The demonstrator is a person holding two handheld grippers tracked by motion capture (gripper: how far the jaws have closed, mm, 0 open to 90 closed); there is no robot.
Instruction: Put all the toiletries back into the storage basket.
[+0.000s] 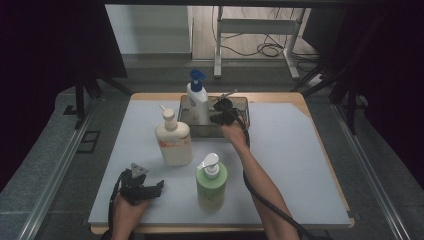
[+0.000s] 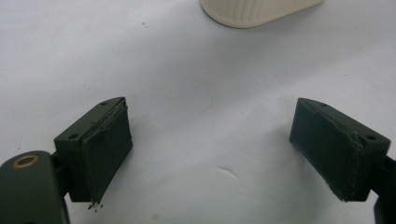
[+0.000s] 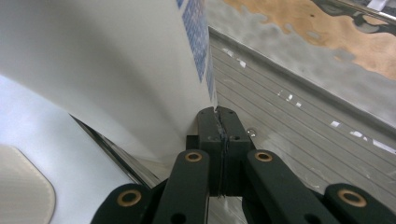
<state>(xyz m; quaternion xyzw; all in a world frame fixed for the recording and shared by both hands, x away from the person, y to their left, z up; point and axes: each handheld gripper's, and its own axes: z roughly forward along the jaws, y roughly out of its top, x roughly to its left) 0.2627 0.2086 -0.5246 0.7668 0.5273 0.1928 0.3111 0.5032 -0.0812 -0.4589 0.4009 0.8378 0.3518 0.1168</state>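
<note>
Pushing contact: the right gripper (image 1: 220, 112) sits inside the clear tray (image 1: 243, 102) at the far side of the counter (image 1: 300, 150), its jaws pressed flat together with nothing between them, their tips right beside the lower wall of the white bottle with the blue pump (image 1: 198, 97).
Bottle position: standing upright in the tray's left part; in the right gripper view its white wall (image 3: 116, 70) rises directly to the left of the shut jaws.
Tipping hazard: a tall, narrow bottle nudged by closed tips may topple, probably leftward against the tray wall or over it toward the cream pump bottle (image 1: 173, 140) just outside.
Cause: force applied at one low point, with no pinch to steady the body.
Tray hazard: the tray looks light; a sideways shove could slide it along the counter rather than shift the bottle.
Pump hazard: the blue head is the widest part up top and could catch the gripper on withdrawal.
Idle side: the left gripper (image 1: 145, 187) rests on the near left counter, jaws spread wide and empty over bare surface (image 2: 205, 140), the cream bottle's base (image 2: 257, 11) ahead of it.
Reach limit: it lies well apart from the tray, judged too far to brace a fall.
Forearm clearance: the green pump bottle (image 1: 211, 182) stands close beside the right forearm (image 1: 255, 170); a backward pull could knock it.
</note>
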